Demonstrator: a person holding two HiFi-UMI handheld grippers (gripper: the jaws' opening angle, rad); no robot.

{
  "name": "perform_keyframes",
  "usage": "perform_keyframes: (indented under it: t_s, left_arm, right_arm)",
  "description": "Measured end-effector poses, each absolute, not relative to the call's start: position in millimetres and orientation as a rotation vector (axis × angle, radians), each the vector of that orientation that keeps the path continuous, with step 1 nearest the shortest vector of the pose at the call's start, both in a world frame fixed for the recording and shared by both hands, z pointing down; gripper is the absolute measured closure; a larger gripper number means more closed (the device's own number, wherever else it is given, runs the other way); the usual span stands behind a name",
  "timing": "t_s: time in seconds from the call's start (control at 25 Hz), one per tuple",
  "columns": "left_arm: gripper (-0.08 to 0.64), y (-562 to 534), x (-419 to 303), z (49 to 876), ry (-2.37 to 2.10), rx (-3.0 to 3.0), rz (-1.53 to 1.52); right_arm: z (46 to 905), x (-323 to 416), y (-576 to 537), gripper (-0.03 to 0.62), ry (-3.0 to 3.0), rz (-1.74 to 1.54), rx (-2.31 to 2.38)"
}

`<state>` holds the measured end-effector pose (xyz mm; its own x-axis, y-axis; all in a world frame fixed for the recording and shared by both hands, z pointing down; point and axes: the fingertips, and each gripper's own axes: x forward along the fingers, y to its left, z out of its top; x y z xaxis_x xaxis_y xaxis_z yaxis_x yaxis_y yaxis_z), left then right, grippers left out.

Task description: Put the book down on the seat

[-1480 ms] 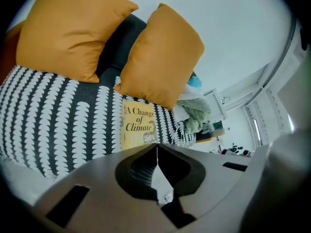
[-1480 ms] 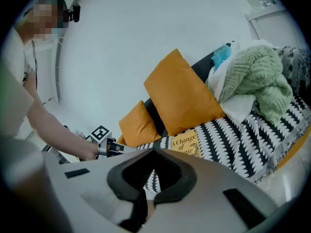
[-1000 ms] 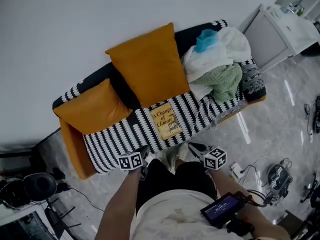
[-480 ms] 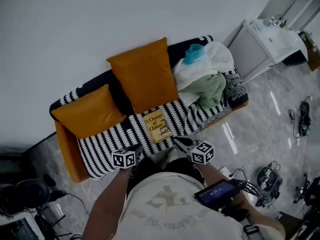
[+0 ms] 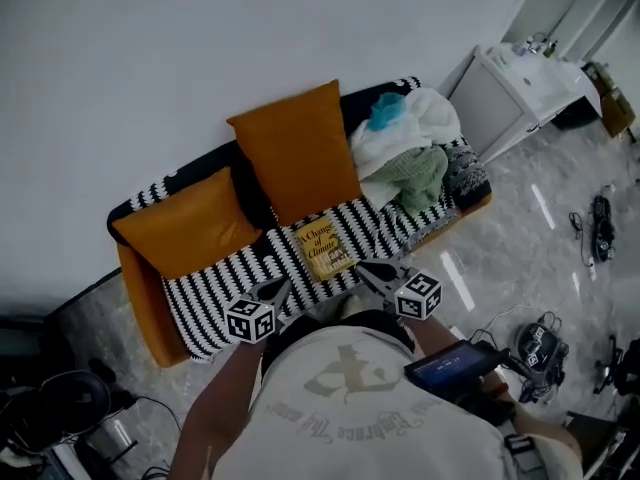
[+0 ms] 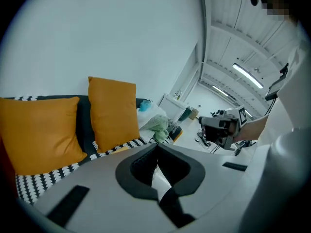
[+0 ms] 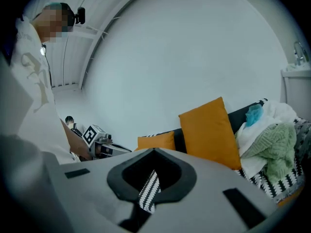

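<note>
Risen since a second ago, the left gripper (image 5: 275, 290) and right gripper (image 5: 372, 271) hang before the sofa's (image 5: 148, 303) front edge, jaws together and empty. Beyond them the book (image 5: 325, 248) lies flat at the striped seat's (image 5: 225, 278) front edge, below the larger orange cushion (image 5: 295, 153).

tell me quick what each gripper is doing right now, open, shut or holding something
left gripper: shut, nothing between its jaws
right gripper: shut, nothing between its jaws
</note>
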<state>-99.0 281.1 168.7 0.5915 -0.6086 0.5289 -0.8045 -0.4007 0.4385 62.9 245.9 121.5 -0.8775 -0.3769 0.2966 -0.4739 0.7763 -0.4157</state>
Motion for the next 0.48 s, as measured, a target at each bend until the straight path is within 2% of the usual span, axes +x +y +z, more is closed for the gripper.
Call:
perform_keyframes:
  t_s: [0.48]
  left_arm:
    - [0.548, 310, -101, 162, -1.102, 2.192, 0.332]
  right_arm:
    - [122, 64, 280, 0.578, -2.754, 0.696, 0.77]
